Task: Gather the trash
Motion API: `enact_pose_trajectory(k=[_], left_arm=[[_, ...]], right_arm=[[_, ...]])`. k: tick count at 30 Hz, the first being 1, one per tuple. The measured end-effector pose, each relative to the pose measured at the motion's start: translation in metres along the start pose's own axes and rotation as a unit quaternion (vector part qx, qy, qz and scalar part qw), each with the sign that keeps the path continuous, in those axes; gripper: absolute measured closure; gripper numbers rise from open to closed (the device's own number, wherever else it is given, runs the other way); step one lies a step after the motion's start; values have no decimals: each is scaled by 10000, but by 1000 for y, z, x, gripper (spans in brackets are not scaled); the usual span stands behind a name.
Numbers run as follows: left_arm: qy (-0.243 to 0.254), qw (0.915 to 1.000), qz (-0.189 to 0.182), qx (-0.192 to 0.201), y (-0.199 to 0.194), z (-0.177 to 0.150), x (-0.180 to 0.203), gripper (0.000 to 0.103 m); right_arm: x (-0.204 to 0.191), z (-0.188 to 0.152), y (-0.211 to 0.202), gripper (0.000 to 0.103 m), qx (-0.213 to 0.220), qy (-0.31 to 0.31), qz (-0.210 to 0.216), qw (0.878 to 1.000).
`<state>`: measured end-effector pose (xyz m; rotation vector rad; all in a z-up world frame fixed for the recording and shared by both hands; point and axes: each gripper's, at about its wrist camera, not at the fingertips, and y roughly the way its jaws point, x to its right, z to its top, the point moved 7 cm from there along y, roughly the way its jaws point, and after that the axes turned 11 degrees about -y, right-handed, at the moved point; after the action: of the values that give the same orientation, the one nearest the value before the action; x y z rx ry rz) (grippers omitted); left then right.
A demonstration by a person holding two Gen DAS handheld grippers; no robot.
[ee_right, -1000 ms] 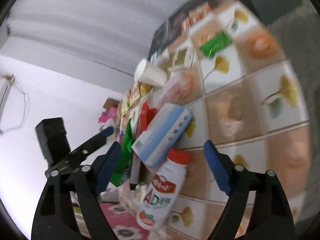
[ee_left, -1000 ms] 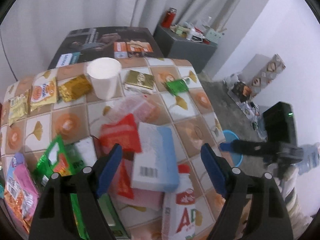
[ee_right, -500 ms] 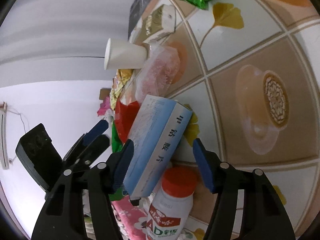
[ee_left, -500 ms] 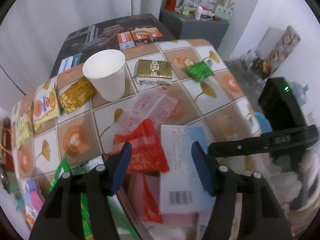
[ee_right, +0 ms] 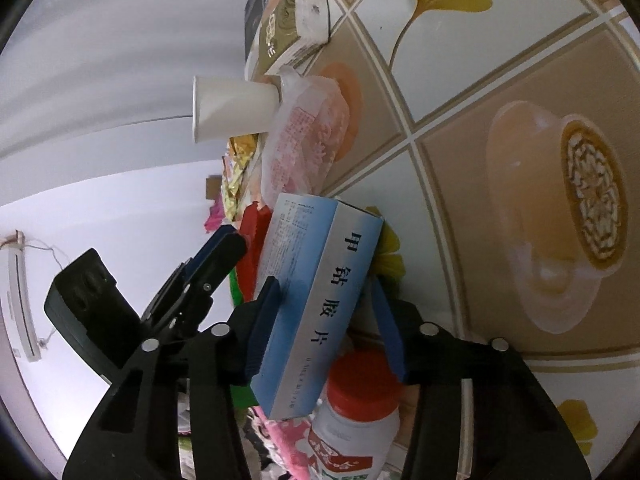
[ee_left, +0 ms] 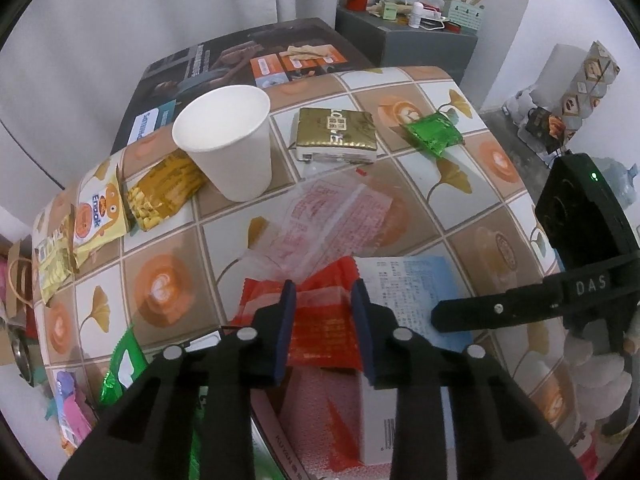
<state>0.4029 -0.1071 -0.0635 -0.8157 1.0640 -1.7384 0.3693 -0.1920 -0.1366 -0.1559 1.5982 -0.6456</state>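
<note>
Trash covers a table with a tiled ginkgo-leaf cloth (ee_left: 168,236). My left gripper (ee_left: 324,308) has its jaws narrowed around a red wrapper (ee_left: 320,332) in the pile; contact looks close on both sides. My right gripper (ee_right: 326,312) is closed on a blue and white medicine box (ee_right: 316,300), which lies tilted on the pile; the box also shows in the left wrist view (ee_left: 408,292), with the right gripper (ee_left: 520,308) beside it. A red-capped white bottle (ee_right: 360,412) lies under the box.
A white paper cup (ee_left: 228,140) stands upright at the back. Near it lie a gold packet (ee_left: 336,132), a green sachet (ee_left: 432,132), a clear pink-printed bag (ee_left: 332,224) and yellow snack packets (ee_left: 160,192). More wrappers (ee_left: 120,368) lie at the left edge.
Both grippers moved in toward the pile and narrowed. The left jaws closed around the red wrapper; the right jaws closed onto the blue and white box.
</note>
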Motion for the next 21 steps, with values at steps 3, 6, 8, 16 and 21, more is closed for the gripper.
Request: enact_pose_trajectory(k=[3, 6, 8, 16, 21], left_arm=[[70, 10000, -22, 38, -2, -1, 4, 87], [144, 9998, -46, 112, -5, -2, 8, 95], [214, 9996, -81, 185, -9, -3, 10, 98], [249, 9983, -179, 490, -27, -1, 11, 103], [132, 9972, -300, 674, -40, 1, 7, 103]], right_arm=[[5, -1, -13, 64, 4, -8, 7, 10000], [3, 0, -12, 65, 31, -29, 7, 10000], [3, -1, -14, 65, 57, -42, 16, 10000], [6, 1, -24, 68, 175, -60, 80, 9998], [10, 2, -29, 69, 239, -61, 118, 9996]])
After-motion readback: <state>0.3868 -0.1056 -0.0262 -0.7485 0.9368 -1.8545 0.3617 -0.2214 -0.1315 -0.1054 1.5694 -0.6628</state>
